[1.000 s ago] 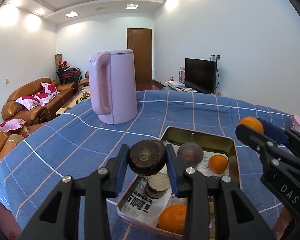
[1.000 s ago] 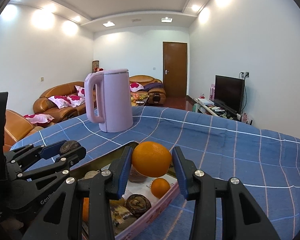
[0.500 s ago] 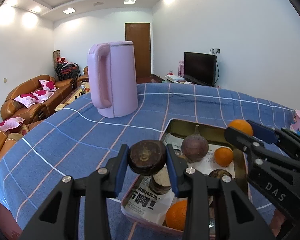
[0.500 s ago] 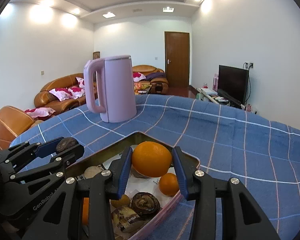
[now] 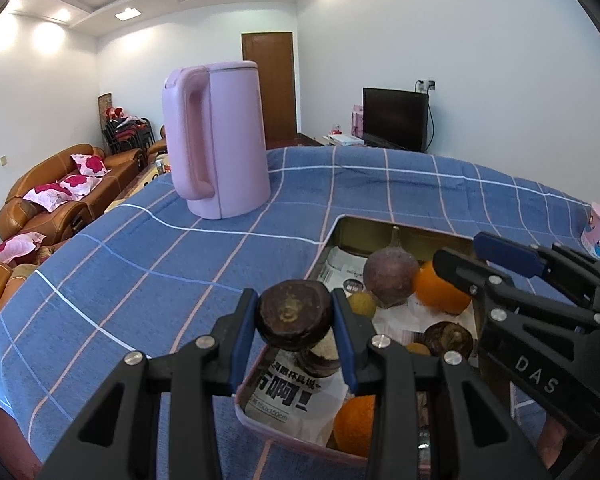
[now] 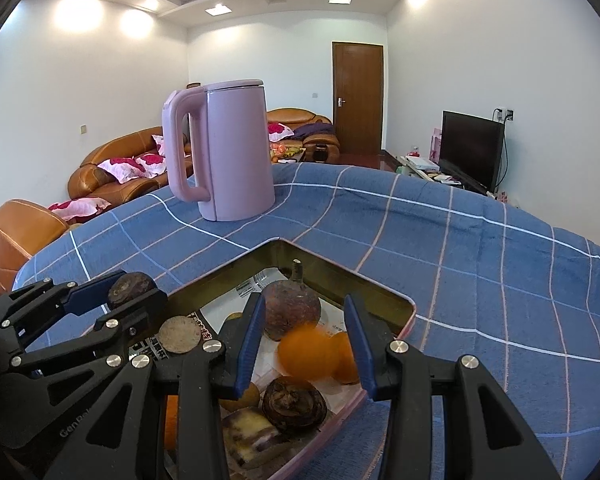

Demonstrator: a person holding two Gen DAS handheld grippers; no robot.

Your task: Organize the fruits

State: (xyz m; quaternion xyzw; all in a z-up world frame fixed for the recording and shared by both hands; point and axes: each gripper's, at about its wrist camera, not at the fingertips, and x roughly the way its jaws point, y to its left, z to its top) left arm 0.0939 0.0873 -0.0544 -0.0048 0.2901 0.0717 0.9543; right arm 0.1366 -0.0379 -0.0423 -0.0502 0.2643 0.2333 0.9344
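My left hand-held gripper [image 5: 294, 322] clamps a hard, dark round fruit [image 5: 295, 314] across its middle; the right hand-held gripper [image 6: 305, 342] stands open, a blurred orange [image 6: 308, 354] loose between its jaws above the tray [image 6: 384, 294].

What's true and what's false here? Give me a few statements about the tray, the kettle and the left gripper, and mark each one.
1. The left gripper is closed on a dark brown round fruit. True.
2. The pink kettle lies on its side. False: it stands upright on the blue checked cloth.
3. The tray is lined with printed paper. True.
4. The television is showing a programme. False: its screen is dark.
5. The tray holds only oranges. False: a purple-brown fruit with a stem and other dark fruits lie in it too.
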